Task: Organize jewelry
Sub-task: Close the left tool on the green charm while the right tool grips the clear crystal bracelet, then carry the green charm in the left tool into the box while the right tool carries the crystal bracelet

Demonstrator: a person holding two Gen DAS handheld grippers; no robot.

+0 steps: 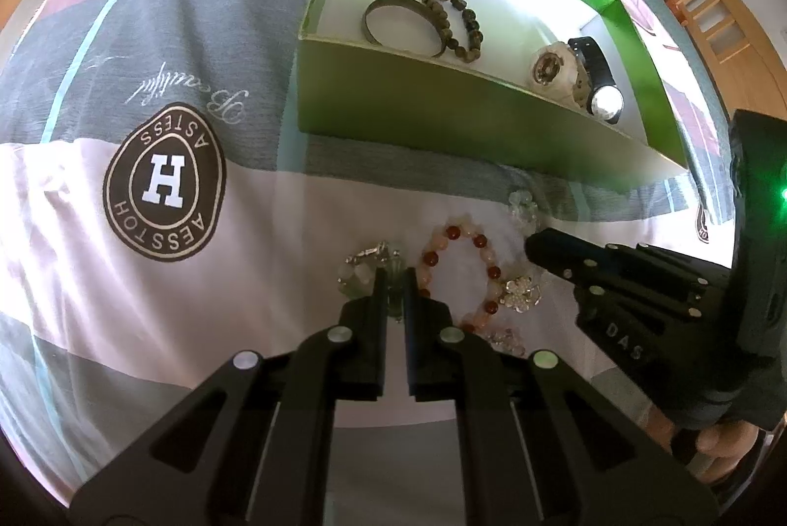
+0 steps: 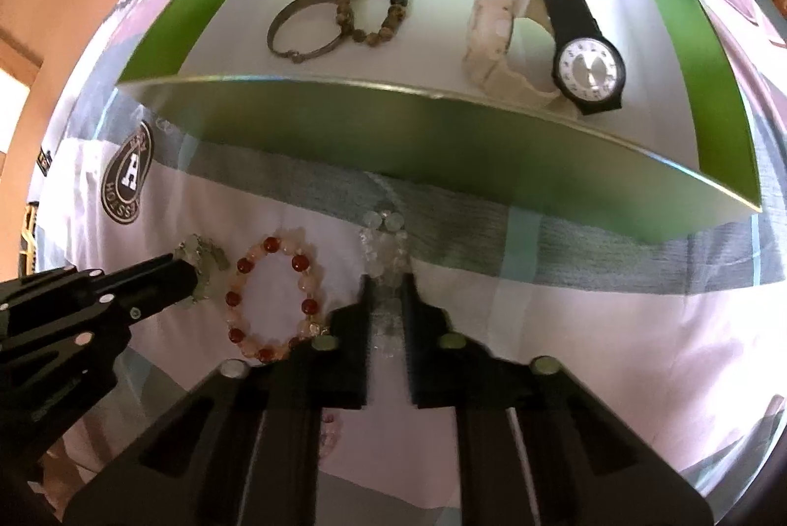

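On the bedspread lie three bead bracelets. My left gripper (image 1: 394, 275) points steeply down and is shut on a pale green bead bracelet (image 1: 356, 275). A red and pink bead bracelet (image 1: 433, 258) lies free just to its right. My right gripper (image 2: 387, 285) is shut on a clear crystal bead bracelet (image 2: 386, 231), whose beads run up between the fingers. In the right wrist view the left gripper (image 2: 189, 277) comes in from the left onto the pale green bracelet (image 2: 204, 253).
Beyond the bracelets stands a green box (image 1: 442, 108) with a white floor. It holds a metal bangle (image 1: 388, 2), a brown bead bracelet (image 1: 472, 19), a white watch (image 1: 556, 69) and a black watch (image 1: 597, 59). A brown round logo (image 1: 165, 182) marks the bedspread at left.
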